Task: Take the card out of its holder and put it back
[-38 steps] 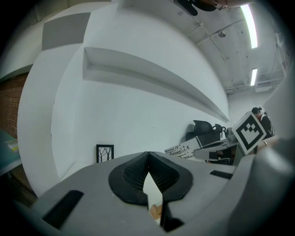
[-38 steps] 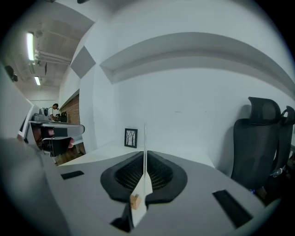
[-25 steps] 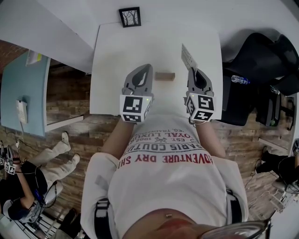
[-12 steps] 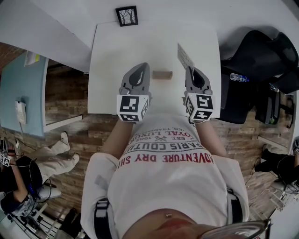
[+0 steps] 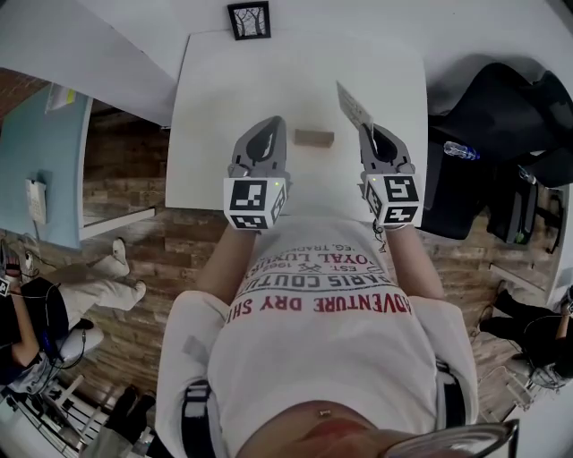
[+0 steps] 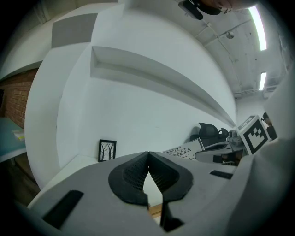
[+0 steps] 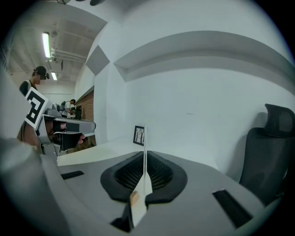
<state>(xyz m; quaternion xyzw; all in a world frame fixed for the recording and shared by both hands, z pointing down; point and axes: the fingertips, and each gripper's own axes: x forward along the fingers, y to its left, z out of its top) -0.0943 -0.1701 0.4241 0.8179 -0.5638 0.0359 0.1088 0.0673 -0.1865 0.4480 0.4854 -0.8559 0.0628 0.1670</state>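
A white printed card sticks up from my right gripper, whose jaws are shut on its lower edge; in the right gripper view the card stands edge-on between the black pads. The small wooden card holder lies on the white table between the two grippers, with no card in it. My left gripper hovers just left of the holder, its jaws shut with nothing between them. A sliver of the wooden holder shows below the left jaws.
A small black picture frame stands at the table's far edge. A black office chair sits right of the table. A light blue table stands at the left, and a seated person is at the lower left.
The view has shifted slightly. The right gripper and its card have moved a little nearer to the holder; the left gripper keeps its place beside the holder.
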